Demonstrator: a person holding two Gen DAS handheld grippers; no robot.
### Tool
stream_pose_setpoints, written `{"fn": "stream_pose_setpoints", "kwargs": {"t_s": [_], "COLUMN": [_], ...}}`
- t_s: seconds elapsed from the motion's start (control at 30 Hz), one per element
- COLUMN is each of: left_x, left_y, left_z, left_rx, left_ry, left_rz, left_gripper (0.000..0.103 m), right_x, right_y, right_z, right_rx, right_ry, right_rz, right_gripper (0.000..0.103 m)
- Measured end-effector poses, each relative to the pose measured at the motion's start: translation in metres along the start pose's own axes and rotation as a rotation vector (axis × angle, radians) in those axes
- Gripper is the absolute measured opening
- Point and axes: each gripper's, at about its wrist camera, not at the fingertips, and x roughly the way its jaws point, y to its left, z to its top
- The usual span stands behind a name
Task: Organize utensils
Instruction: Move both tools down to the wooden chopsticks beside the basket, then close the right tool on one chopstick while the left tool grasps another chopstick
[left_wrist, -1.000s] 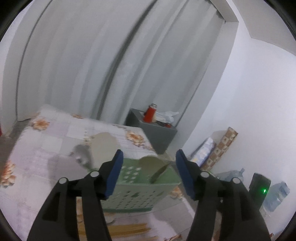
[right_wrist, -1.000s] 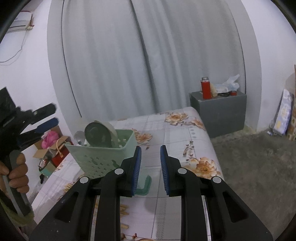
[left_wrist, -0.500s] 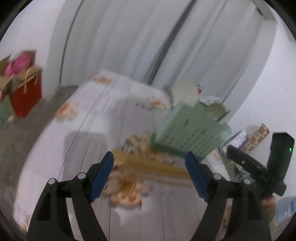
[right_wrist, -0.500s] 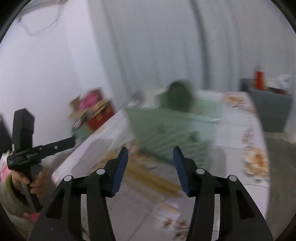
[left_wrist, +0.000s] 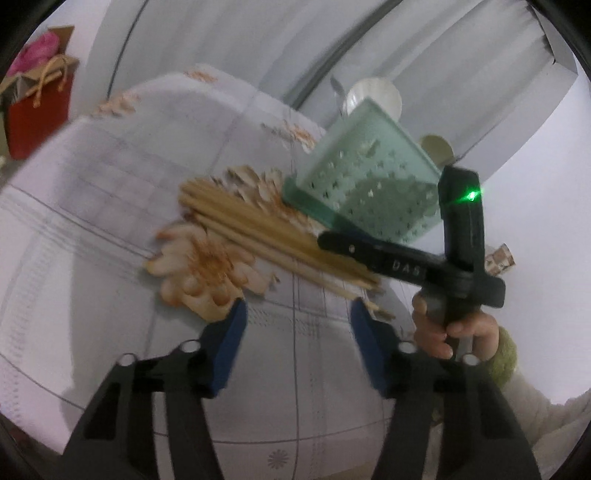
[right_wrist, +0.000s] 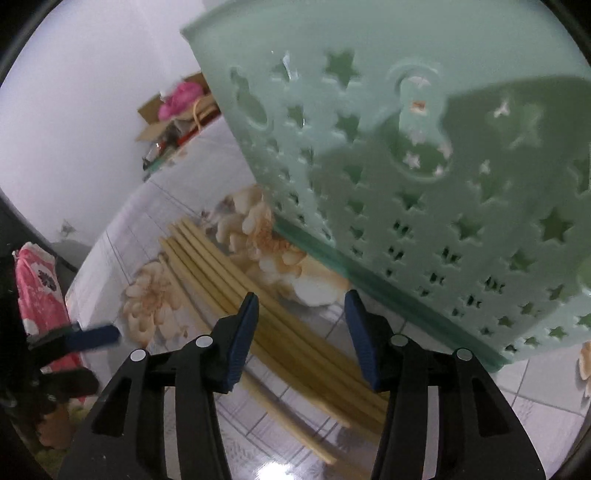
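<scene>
A bundle of several wooden chopsticks (left_wrist: 266, 232) lies on the flowered tablecloth (left_wrist: 110, 206) in front of a mint-green perforated basket (left_wrist: 365, 177). Spoon bowls (left_wrist: 373, 96) stick up out of the basket. My left gripper (left_wrist: 297, 314) hovers just short of the chopsticks' near ends, its jaws closing with only tablecloth between them. My right gripper (right_wrist: 301, 306) hangs over the chopsticks (right_wrist: 236, 273) beside the basket (right_wrist: 424, 166). Its jaws are closing, and the pads stand above the sticks without pressing on them. A hand (left_wrist: 443, 328) holds the right gripper (left_wrist: 332, 242).
A red paper bag (left_wrist: 37, 107) and a cardboard box (right_wrist: 177, 110) with pink stuff stand on the floor beyond the table's far side. Grey curtains (left_wrist: 221, 44) hang behind. A pink flowered cloth (right_wrist: 37, 288) shows at the left, near the left gripper's fingers (right_wrist: 96, 336).
Both grippers have dropped and tilted down toward the chopsticks by the basket. The right jaws have widened from nearly shut. The left jaws opened wider, then narrowed.
</scene>
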Motion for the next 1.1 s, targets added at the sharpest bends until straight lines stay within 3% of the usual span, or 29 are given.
{"fn": "stream_pose_setpoints", "kwargs": {"t_s": [0.1,0.23,0.5,0.53,0.63,0.9,1.1], "left_x": [0.007,0.012,0.008,0.008,0.004,-0.008,-0.008], "left_y": [0.005,0.008,0.016,0.016,0.017,0.022,0.022], "left_z": [0.000,0.000,-0.006,-0.007,-0.007,-0.004,-0.004], "left_rx": [-0.018,-0.033,-0.053,-0.051,-0.034,0.048,0.095], "left_ry": [0.020,0.022,0.023,0.022,0.012,-0.020,-0.026], "left_rz": [-0.006,-0.017,-0.001,0.008,0.047,0.193,0.253], "left_gripper": [0.040,0.036,0.030,0.029,0.027,0.019,0.012], "right_x": [-0.004,-0.012,-0.023,-0.021,-0.018,-0.023,-0.027], "right_y": [0.001,0.009,0.031,0.036,0.046,0.060,0.051], "right_z": [-0.008,-0.021,-0.050,-0.054,-0.061,-0.064,-0.065], "right_rx": [0.028,0.062,0.170,0.188,0.231,0.213,0.218], "right_ry": [0.030,0.068,0.116,0.131,0.140,0.117,0.094], "right_rz": [0.004,-0.013,0.071,0.091,0.151,0.121,0.071], "right_gripper": [0.042,0.031,0.016,0.006,0.005,0.005,0.005]}}
